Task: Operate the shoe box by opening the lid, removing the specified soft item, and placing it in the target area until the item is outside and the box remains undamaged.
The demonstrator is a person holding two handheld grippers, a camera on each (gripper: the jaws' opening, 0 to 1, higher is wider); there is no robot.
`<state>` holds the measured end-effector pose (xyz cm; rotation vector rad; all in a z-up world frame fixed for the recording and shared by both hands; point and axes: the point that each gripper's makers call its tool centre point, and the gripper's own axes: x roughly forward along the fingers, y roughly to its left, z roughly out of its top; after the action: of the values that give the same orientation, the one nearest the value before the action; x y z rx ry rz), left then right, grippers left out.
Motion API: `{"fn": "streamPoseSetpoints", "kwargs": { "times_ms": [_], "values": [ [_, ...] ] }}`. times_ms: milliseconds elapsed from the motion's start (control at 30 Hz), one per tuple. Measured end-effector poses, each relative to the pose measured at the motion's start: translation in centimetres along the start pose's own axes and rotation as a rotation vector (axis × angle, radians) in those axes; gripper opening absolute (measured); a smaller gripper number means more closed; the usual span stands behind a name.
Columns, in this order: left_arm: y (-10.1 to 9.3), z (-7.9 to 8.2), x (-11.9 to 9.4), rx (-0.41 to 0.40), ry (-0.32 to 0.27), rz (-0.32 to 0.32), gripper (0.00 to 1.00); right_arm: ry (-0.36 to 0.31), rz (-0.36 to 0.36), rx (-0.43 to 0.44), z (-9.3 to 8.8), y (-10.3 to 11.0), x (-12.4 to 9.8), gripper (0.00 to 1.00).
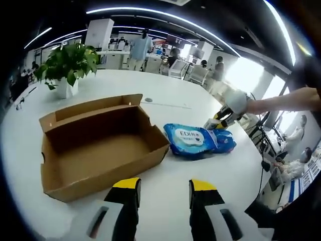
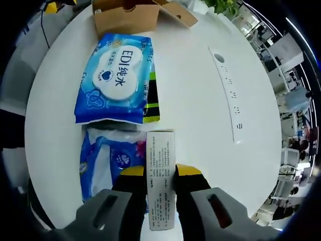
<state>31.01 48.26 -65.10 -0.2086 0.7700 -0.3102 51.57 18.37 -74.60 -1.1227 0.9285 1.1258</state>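
Observation:
The brown cardboard shoe box point(image 1: 95, 145) stands open and empty on the white table point(image 1: 175, 100), its lid flap folded back. Just right of it lies a blue soft wipes pack point(image 1: 198, 140), printed "EDI" point(image 2: 118, 75). My left gripper point(image 1: 164, 186) is open near the box's front corner, holding nothing. My right gripper point(image 2: 160, 173) is shut on a narrow white printed carton point(image 2: 160, 186), low over the table beside a second blue and white soft pack point(image 2: 108, 160). A black and green item point(image 2: 151, 100) pokes out from under the EDI pack. The right gripper point(image 1: 220, 120) reaches in from the right.
A potted plant point(image 1: 67, 65) stands at the table's far left. A white socket strip point(image 2: 228, 85) is set into the table top. People stand and sit at desks beyond the table point(image 1: 138, 50). The person's arm point(image 1: 286, 100) stretches in from the right.

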Motion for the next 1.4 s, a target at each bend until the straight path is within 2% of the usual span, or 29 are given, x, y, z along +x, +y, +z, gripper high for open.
{"fn": "streamPoseSetpoints", "kwargs": {
  "times_ms": [633,800,967,1267,1333,1400],
  "values": [
    [-0.8,-0.3,1.0,0.005,0.012,-0.021,0.39,-0.001,0.002,0.008,-0.3,-0.7,0.6,0.18],
    [-0.9,0.0,1.1,0.011,0.009,-0.028,0.39,-0.003,-0.013,0.011,-0.2,-0.6,-0.1,0.18],
    [-1.6,0.6,1.0,0.027,0.002,-0.036,0.39,-0.021,-0.041,0.038,-0.1,-1.5,-0.8,0.17],
    [-2.4,0.8,0.4,0.039,-0.019,-0.053,0.39,-0.011,-0.073,0.042,-1.3,-1.4,-2.4,0.16],
    [-2.4,0.8,0.2,0.039,-0.024,-0.054,0.39,-0.012,-0.085,0.058,-1.5,-1.6,-2.9,0.16],
    [-2.4,0.7,0.0,0.034,-0.029,-0.053,0.39,-0.029,-0.100,0.109,-1.5,-1.8,-3.5,0.16]
  ]
}}
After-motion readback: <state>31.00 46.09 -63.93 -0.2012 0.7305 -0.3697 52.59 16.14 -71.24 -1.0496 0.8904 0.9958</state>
